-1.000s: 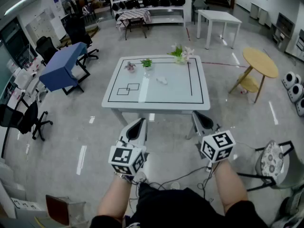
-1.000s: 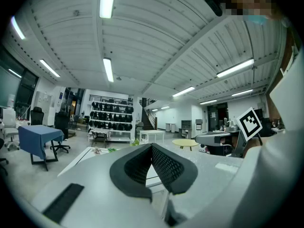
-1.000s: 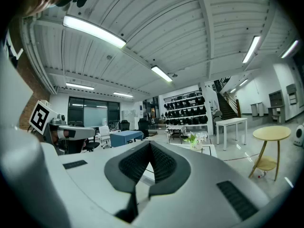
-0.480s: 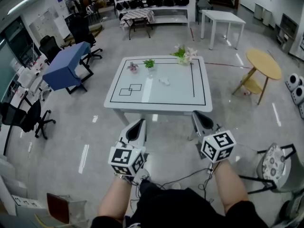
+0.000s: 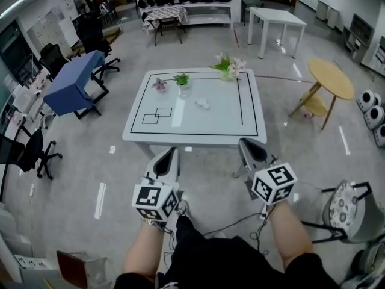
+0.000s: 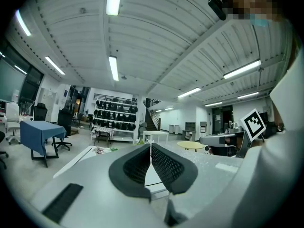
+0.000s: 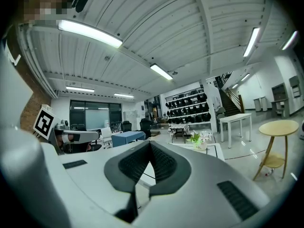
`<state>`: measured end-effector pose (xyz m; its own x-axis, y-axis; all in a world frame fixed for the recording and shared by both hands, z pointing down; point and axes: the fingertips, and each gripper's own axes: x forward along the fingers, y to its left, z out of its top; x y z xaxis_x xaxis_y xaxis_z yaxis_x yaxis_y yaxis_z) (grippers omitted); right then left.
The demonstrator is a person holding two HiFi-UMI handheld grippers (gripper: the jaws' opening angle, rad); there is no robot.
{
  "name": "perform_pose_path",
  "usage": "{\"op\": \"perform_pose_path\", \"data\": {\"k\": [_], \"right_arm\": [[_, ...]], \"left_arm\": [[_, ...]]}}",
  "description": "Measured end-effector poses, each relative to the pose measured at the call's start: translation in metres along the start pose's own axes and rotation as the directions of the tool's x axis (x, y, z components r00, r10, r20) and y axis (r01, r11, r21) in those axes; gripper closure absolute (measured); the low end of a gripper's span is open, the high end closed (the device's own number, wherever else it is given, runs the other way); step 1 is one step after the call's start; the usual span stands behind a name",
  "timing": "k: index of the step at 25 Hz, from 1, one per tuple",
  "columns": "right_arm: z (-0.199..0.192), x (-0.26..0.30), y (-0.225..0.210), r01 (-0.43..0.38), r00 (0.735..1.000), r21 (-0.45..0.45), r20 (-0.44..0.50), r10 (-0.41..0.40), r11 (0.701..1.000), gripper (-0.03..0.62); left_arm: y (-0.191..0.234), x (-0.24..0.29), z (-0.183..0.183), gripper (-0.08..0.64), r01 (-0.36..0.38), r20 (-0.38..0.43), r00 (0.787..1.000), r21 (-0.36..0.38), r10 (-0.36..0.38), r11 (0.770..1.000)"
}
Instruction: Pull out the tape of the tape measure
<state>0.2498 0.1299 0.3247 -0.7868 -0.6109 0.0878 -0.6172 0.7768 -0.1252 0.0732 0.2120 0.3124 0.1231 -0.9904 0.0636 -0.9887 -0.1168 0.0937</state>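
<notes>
Your left gripper (image 5: 170, 155) and right gripper (image 5: 245, 144) are both clenched on nothing, short of the table (image 5: 180, 138). The tape measure (image 5: 203, 103), likely that small white thing mid-table, lies ahead between them, about equally near either. It is too small to tell its axis or heading.

White square counter (image 5: 204, 122) on the glossy grey floor (image 5: 90, 161)

A black line runs round the counter top just inside its edges, and two small overlapping black squares (image 5: 157, 115) are outlined near its front left. Along the far edge stand a small pink-flowered plant (image 5: 160, 84), a small green plant (image 5: 181, 79) just beside it, and a white-and-pink bouquet (image 5: 228, 67) at the far right corner. A small white object (image 5: 203, 103) lies near the middle.
</notes>
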Motion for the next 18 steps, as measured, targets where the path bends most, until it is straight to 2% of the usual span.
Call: {"op": "perform_pose_path", "data": {"k": [4,6,8,11,18], "right_arm": [[-0.003,0.029,-0.014,0.013,1.000,0.001,-0.010,-0.013,1.000,0.587],[-0.004,0.046,-0.019,0.022,1.000,0.003,-0.009,-0.022,1.000,0.540],[-0.001,0.065,-0.024,0.032,0.999,-0.005,-0.002,-0.032,0.999,0.482],[0.004,0.102,-0.031,0.052,0.999,-0.014,0.011,-0.052,0.999,0.411],[0.013,0.184,-0.045,0.121,0.993,-0.021,-0.003,-0.121,0.992,0.385]], "left_arm": [[0.019,0.031,-0.006,0.555,0.031,-0.004,0.999,-0.012,-0.031,0.999],[0.030,0.047,-0.007,0.544,0.052,-0.009,0.999,-0.011,-0.052,0.999],[0.045,0.065,-0.006,0.421,0.078,-0.013,0.997,-0.007,-0.078,0.997],[0.072,0.094,-0.003,0.345,0.109,-0.023,0.994,0.005,-0.109,0.994],[0.140,0.157,0.007,0.321,0.176,-0.042,0.984,0.019,-0.175,0.984]]}}
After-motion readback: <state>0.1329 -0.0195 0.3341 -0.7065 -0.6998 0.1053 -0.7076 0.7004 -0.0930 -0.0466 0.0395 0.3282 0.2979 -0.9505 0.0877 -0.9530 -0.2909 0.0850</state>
